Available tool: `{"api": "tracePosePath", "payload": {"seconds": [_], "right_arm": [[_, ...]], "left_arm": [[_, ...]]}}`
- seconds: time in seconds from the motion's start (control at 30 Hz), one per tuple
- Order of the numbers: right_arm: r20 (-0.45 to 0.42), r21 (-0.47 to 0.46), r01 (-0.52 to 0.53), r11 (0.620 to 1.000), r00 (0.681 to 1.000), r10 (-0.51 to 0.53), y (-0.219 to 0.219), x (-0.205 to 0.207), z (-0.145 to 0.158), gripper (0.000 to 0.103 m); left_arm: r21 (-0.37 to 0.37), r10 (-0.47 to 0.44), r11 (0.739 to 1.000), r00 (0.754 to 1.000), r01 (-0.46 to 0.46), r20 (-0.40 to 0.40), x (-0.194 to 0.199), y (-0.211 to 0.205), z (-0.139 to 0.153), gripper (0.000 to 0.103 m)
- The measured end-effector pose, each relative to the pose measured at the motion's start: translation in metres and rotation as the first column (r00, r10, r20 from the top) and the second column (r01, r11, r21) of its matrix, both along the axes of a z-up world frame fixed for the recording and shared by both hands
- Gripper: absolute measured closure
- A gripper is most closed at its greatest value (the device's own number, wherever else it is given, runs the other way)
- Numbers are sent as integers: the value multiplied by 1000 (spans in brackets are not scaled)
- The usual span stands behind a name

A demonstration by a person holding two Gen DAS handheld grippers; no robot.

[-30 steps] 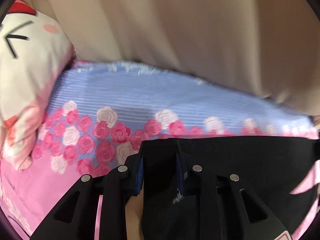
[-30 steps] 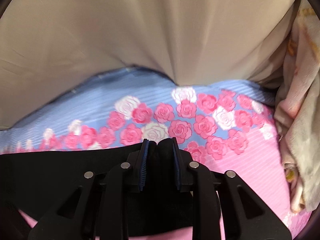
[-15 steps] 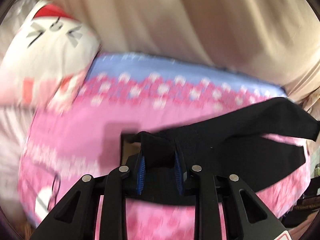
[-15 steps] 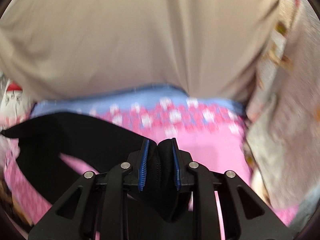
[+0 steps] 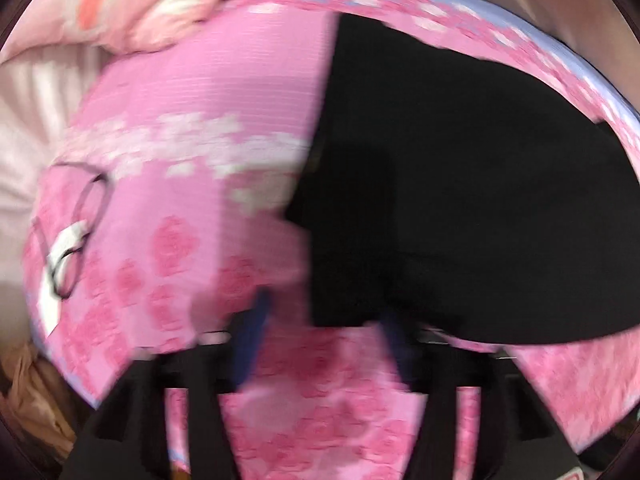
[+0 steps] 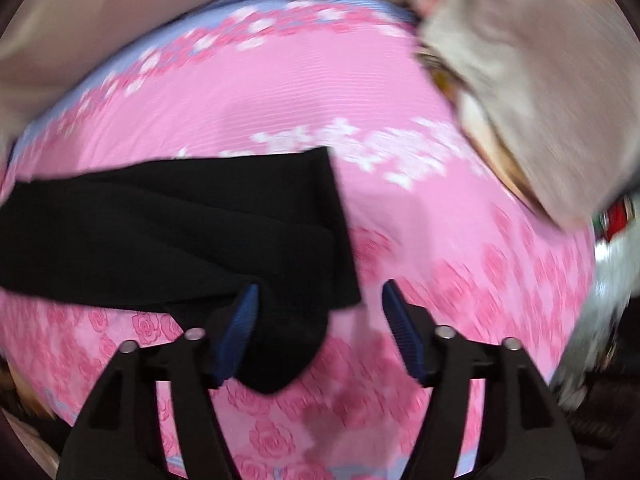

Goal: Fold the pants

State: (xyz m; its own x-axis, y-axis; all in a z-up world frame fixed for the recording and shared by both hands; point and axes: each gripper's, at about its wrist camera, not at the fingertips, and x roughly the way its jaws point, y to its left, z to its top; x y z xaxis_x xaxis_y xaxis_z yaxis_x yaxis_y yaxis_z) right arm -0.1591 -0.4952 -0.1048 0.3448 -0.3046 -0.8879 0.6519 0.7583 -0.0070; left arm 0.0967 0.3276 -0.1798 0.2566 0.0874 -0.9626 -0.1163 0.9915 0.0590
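Observation:
The black pants (image 5: 448, 184) lie folded on the pink rose-print bed cover (image 5: 192, 128); the left wrist view is blurred by motion. My left gripper (image 5: 324, 320) is open just short of the pants' near edge, holding nothing. In the right wrist view the pants (image 6: 168, 232) stretch from the left edge to the middle. My right gripper (image 6: 320, 304) is open with its jaws wide apart. A corner of the pants hangs down between the fingers, touching the left pad (image 6: 240, 320).
A pink and white pillow (image 5: 152, 4) lies at the far left of the bed. A black loop with a white tag (image 5: 68, 240) lies on the cover at left. A beige floral quilt (image 6: 520, 92) is heaped at the right. A tan curtain (image 6: 80, 12) hangs behind.
Both grippers were shut on the pants and carried them toward the near side of the bed. Now both are open and the pants lie folded on the cover.

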Motion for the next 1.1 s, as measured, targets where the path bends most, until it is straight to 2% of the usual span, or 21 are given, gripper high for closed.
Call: {"api": "tracePosePath", "payload": {"seconds": [0.1, 0.17, 0.23, 0.33, 0.4, 0.47, 0.5, 0.53, 0.57, 0.6, 0.67, 0.73, 0.77, 0.8, 0.83, 0.87, 0.93, 1.0, 1.03, 1.07, 1.1], "right_arm": [[65, -4, 103, 995, 993, -103, 4, -28, 15, 39], [135, 18, 125, 992, 983, -126, 12, -36, 29, 39], [188, 25, 128, 991, 973, -130, 14, -37, 39, 39], [257, 92, 82, 992, 961, -103, 8, -23, 44, 39], [202, 75, 69, 995, 976, -82, 2, -6, 35, 39], [104, 97, 89, 991, 990, -99, -7, 6, 14, 40], [68, 114, 85, 990, 993, -93, -11, 12, 2, 55], [48, 126, 59, 990, 997, -65, -9, 18, -5, 65], [30, 113, 31, 993, 999, -35, -5, 24, -5, 87], [41, 99, 3, 995, 999, -7, 0, 29, 0, 92], [107, 18, -64, 998, 992, 61, 16, 37, 33, 93], [234, -118, -113, 987, 962, 139, 37, 36, 95, 94], [278, -211, -142, 967, 940, 199, 51, 30, 128, 94], [259, -267, -163, 950, 937, 234, 59, 28, 137, 94], [204, -314, -195, 929, 942, 267, 62, 27, 136, 94], [137, -285, -216, 934, 955, 263, 51, 24, 113, 93], [50, -158, -150, 976, 986, 160, 16, 15, 53, 88], [-115, -112, -78, 991, 991, 65, -6, 2, -2, 87], [-141, -113, -48, 992, 990, 32, -11, -5, -15, 87], [-124, -109, -5, 994, 992, -9, -14, -14, -19, 87], [-61, -90, 53, 994, 996, -59, -14, -26, -16, 86]], "left_arm": [[-14, 51, 999, 999, -51, -6, -14, 19, 4, 29], [8, 72, 997, 997, -72, -6, -25, 26, 8, 28], [142, 130, 982, 991, -125, -24, -38, 38, 11, 29], [207, 232, 953, 972, -222, -25, -56, 60, 25, 33], [199, 233, 952, 972, -234, 27, -57, 53, 47, 33], [171, 175, 966, 978, -194, 117, -47, 23, 74, 31], [156, 151, 972, 978, -174, 146, -43, 8, 82, 31], [127, 123, 981, 975, -148, 184, -35, -13, 92, 31], [110, 107, 985, 972, -132, 208, -28, -25, 97, 31], [77, 87, 991, 967, -108, 240, -20, -47, 105, 31], [17, 55, 998, 960, -61, 275, -8, -83, 111, 31], [-15, 5, 1000, 956, 0, 295, 7, -133, 114, 31], [-22, -11, 1000, 955, 18, 295, 8, -146, 114, 30], [-46, -38, 997, 956, 54, 291, 10, -170, 112, 27], [-66, -61, 994, 958, 82, 282, 11, -183, 106, 22], [-65, -93, 991, 961, 114, 260, 12, -204, 95, 22], [-38, -138, 988, 966, 150, 221, 13, -236, 75, 22], [4, -162, 986, 973, 164, 164, 16, -265, 53, 22], [17, -174, 985, 974, 173, 148, 17, -274, 44, 22], [38, -183, 983, 974, 180, 130, 17, -279, 36, 22], [53, -206, 978, 971, 200, 119, 16, -288, 29, 22]]}}
